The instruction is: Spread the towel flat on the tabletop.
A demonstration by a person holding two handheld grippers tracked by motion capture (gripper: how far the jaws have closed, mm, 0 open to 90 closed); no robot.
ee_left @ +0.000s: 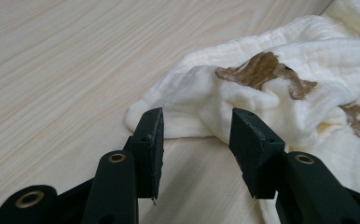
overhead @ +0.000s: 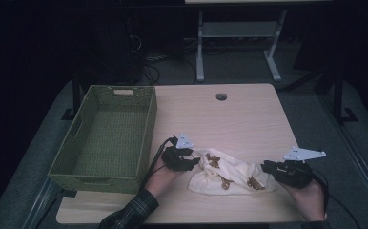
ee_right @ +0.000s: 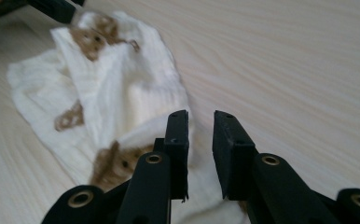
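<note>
Tabletop [overhead: 230, 119]: far half bare, open room there; cable hole [overhead: 221, 97] near far edge. Green woven basket [overhead: 107, 136] sits on left side, overhanging the left edge. Cream cloth [overhead: 230, 175] with brown bear prints lies crumpled near the front edge, between both tools. Left tool [ee_left: 197, 140] at cloth's left end, jaws about half open, cloth edge just ahead of them, nothing gripped. Right tool [ee_right: 200, 149] at cloth's right end, narrow gap between jaws, no cloth between them. Right tool's view is blurred, and the cloth under its jaws is partly hidden.
</note>
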